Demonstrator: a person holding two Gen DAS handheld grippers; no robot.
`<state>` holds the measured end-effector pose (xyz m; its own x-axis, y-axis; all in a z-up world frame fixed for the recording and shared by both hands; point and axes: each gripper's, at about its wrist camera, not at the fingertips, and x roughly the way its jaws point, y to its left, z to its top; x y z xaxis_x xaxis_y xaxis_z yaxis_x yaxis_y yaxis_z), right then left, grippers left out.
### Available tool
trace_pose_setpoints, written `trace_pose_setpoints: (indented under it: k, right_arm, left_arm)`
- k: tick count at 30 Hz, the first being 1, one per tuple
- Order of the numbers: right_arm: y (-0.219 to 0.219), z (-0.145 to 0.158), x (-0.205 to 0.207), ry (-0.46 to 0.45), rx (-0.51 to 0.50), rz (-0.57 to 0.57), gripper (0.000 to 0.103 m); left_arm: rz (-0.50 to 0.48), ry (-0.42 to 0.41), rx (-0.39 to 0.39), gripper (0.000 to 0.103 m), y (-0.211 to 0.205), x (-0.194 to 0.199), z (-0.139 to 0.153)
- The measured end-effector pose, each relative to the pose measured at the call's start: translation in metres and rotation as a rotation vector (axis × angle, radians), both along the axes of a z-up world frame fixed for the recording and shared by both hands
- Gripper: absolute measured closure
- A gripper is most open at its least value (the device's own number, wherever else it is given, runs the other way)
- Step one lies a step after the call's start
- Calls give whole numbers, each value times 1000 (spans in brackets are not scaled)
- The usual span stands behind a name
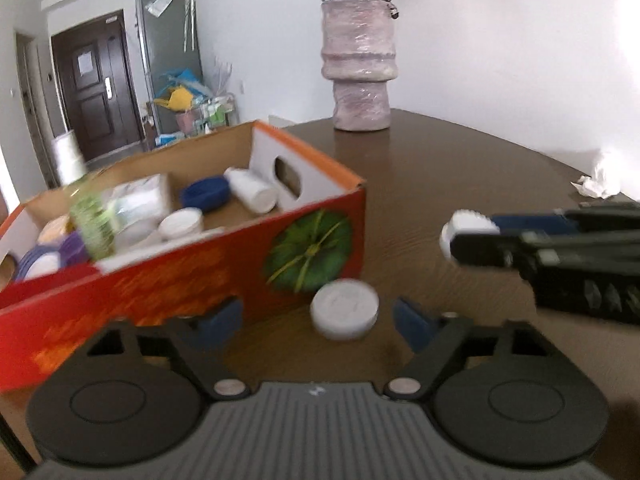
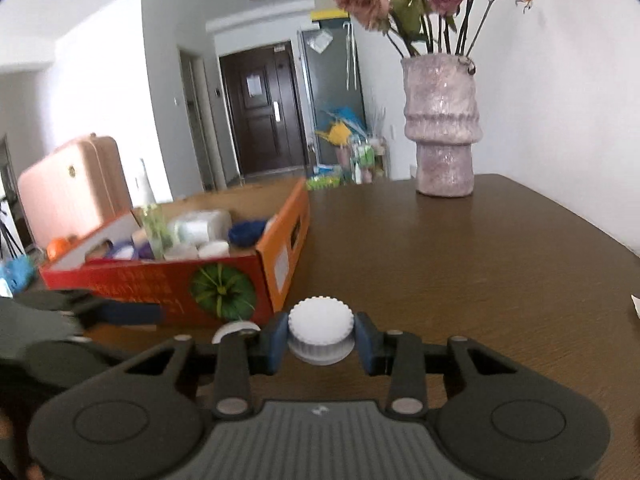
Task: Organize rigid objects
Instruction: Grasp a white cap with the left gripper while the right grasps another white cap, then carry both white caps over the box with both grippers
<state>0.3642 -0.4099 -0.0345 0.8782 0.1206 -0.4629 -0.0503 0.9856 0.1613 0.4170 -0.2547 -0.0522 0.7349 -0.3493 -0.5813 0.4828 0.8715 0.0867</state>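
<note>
A red-orange cardboard box (image 1: 192, 268) stands on the brown table, holding white jars, a blue lid and other items; it also shows in the right wrist view (image 2: 168, 280). A round white lid (image 1: 344, 314) lies on the table in front of the box, between the open fingers of my left gripper (image 1: 318, 320). My right gripper (image 2: 321, 338) is shut on a ribbed white cap (image 2: 321, 334) above the table. It shows in the left wrist view (image 1: 466, 236) at the right, with the cap (image 1: 464, 224) at its tip.
A pink vase (image 1: 360, 68) with dried flowers stands at the back of the table, also in the right wrist view (image 2: 442, 128). Crumpled white tissue (image 1: 598, 184) lies at the right edge. A pink suitcase (image 2: 72, 184) stands beyond the box.
</note>
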Motion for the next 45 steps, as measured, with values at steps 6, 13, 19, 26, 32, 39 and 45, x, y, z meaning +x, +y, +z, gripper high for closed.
trace_pose_setpoints:
  k: [6,13,19,26,32,39,45]
  right_arm:
    - [3,-4,1,2,-23,-18,68]
    - [3,-7,-1,20,-30,-13,68]
    - [8,-11,4,49,-56,13,68]
    - [21,-9,-6,63,-84,-13,68]
    - [64,12,-71,15,-32,87,68]
    - [105,33,-151,0,-71,192,68]
    - [113,48,-176,-32,-112,186,68]
  left_arm:
    - [-49,53,-34,63,-8,7,-9]
    - [-28,56,-24,63,-4,-5,-7]
    - [59,24,-44,63,40,-40,14]
    - [185,-38,-87,63,123,-112,57]
    - [292,-95,-126,63,177,-170,83]
    - [281,-113,-176,63,197,-213,95]
    - [229,-117,-195,63,192,-226,97]
